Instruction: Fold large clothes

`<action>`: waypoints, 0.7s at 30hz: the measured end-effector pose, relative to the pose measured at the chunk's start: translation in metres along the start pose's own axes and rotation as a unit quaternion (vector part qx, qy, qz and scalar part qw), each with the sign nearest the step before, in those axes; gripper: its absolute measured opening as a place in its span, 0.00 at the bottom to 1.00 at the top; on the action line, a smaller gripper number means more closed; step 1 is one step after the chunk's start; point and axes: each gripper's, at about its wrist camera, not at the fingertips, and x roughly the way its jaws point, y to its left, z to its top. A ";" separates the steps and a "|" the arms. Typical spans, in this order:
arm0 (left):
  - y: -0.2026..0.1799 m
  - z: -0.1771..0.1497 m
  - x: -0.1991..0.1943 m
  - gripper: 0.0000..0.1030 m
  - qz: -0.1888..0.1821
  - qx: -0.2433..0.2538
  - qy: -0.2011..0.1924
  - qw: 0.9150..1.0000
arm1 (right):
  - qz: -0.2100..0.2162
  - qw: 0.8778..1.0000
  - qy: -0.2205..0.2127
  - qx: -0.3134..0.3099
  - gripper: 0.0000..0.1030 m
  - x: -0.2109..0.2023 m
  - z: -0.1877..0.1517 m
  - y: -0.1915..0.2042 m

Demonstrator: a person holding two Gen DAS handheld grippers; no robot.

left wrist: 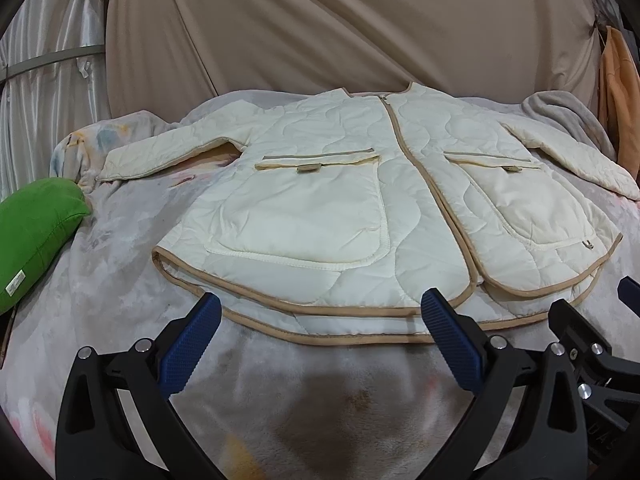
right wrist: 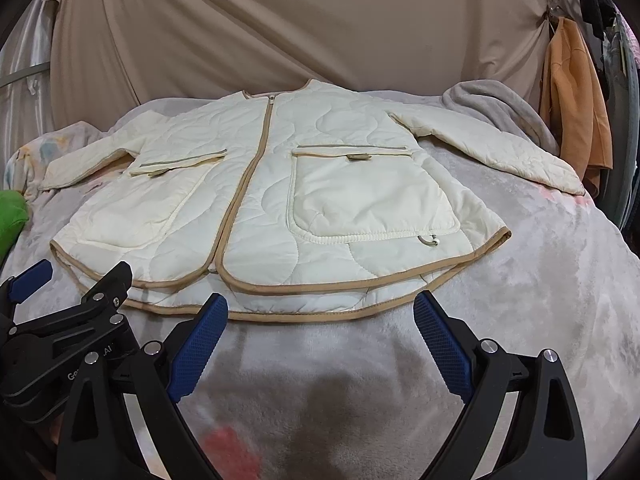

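Observation:
A cream quilted jacket (left wrist: 344, 200) with tan trim lies flat and zipped on a bed, front up, both sleeves spread out to the sides. The right wrist view shows the same jacket (right wrist: 276, 208) with its two big patch pockets. My left gripper (left wrist: 320, 312) is open, its blue pads just short of the jacket's hem, holding nothing. My right gripper (right wrist: 320, 312) is open too, hovering near the hem on the right half. Each gripper shows at the edge of the other's view.
The bed is covered by a pale plush blanket (left wrist: 120, 272). A green pillow (left wrist: 36, 232) lies at the left edge. A grey blanket (right wrist: 500, 108) is bunched at the back right, an orange garment (right wrist: 576, 112) hangs beyond it, and a beige curtain (left wrist: 320, 20) closes the back.

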 end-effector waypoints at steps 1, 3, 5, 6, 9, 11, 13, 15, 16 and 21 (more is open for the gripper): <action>0.000 0.000 0.000 0.95 0.001 0.000 0.001 1.000 | -0.001 1.000 0.002 0.000 0.89 0.001 0.000 0.000; 0.000 0.000 0.001 0.95 0.001 0.001 0.001 1.000 | -0.001 1.000 0.003 0.000 0.89 0.001 0.000 0.001; 0.000 0.000 0.001 0.95 0.001 0.000 0.001 1.000 | -0.001 1.000 0.003 0.000 0.89 0.000 0.000 0.000; 0.000 0.000 0.001 0.95 0.000 0.000 0.001 1.000 | -0.001 1.000 0.003 0.000 0.89 0.000 0.000 0.000; 0.000 -0.001 0.001 0.95 0.002 0.000 0.000 1.000 | -0.001 1.000 0.004 0.000 0.89 0.000 0.000 0.000; 0.000 -0.001 0.001 0.94 0.001 0.000 0.000 1.000 | -0.001 1.000 0.005 -0.001 0.89 0.000 0.000 0.000; -0.001 -0.001 0.001 0.94 0.004 0.001 -0.001 1.000 | -0.003 1.000 0.005 -0.003 0.89 0.000 0.000 0.000; 0.000 -0.002 0.001 0.94 0.004 0.001 -0.001 1.000 | -0.003 1.000 0.006 -0.003 0.89 0.000 0.000 0.000; 0.000 -0.002 0.001 0.94 0.004 0.002 -0.001 1.000 | -0.004 1.000 0.006 -0.003 0.89 0.000 0.000 0.000; 0.000 -0.002 0.001 0.94 0.003 0.001 -0.001 1.000 | -0.004 1.000 0.006 -0.003 0.89 0.000 -0.001 -0.002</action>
